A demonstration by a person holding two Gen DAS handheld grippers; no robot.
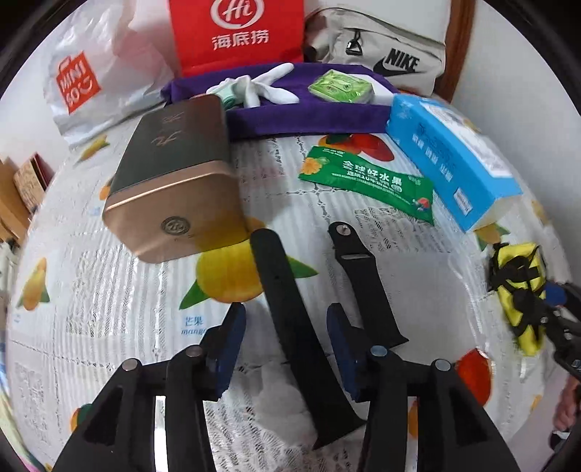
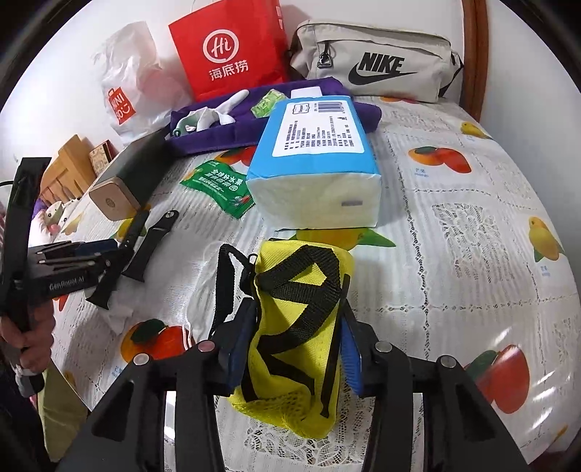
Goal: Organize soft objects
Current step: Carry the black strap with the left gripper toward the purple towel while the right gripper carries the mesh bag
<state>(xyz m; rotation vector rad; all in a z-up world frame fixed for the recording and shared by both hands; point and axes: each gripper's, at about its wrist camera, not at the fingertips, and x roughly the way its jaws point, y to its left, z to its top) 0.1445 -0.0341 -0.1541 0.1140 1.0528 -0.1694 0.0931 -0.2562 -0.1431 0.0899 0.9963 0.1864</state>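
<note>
My left gripper (image 1: pixel 287 341) is open, its fingers either side of a long black watch strap (image 1: pixel 290 316) lying on the table; a shorter black strap (image 1: pixel 366 283) lies just right of it. My right gripper (image 2: pixel 296 348) is shut on a yellow mesh pouch with black webbing (image 2: pixel 297 326), also visible at the right edge of the left wrist view (image 1: pixel 519 290). A purple cloth (image 1: pixel 308 112) at the back carries white gloves (image 1: pixel 261 87) and a green tissue pack (image 1: pixel 341 87). A blue tissue pack (image 2: pixel 316 159) lies just beyond the pouch.
A gold-and-dark tin box (image 1: pixel 174 181) lies at left. A green sachet (image 1: pixel 366 181) lies mid-table. Red paper bag (image 1: pixel 236 32), Miniso plastic bag (image 1: pixel 87 83) and grey Nike bag (image 2: pixel 374 61) stand along the back wall. The tablecloth (image 2: pixel 454 225) has a fruit print.
</note>
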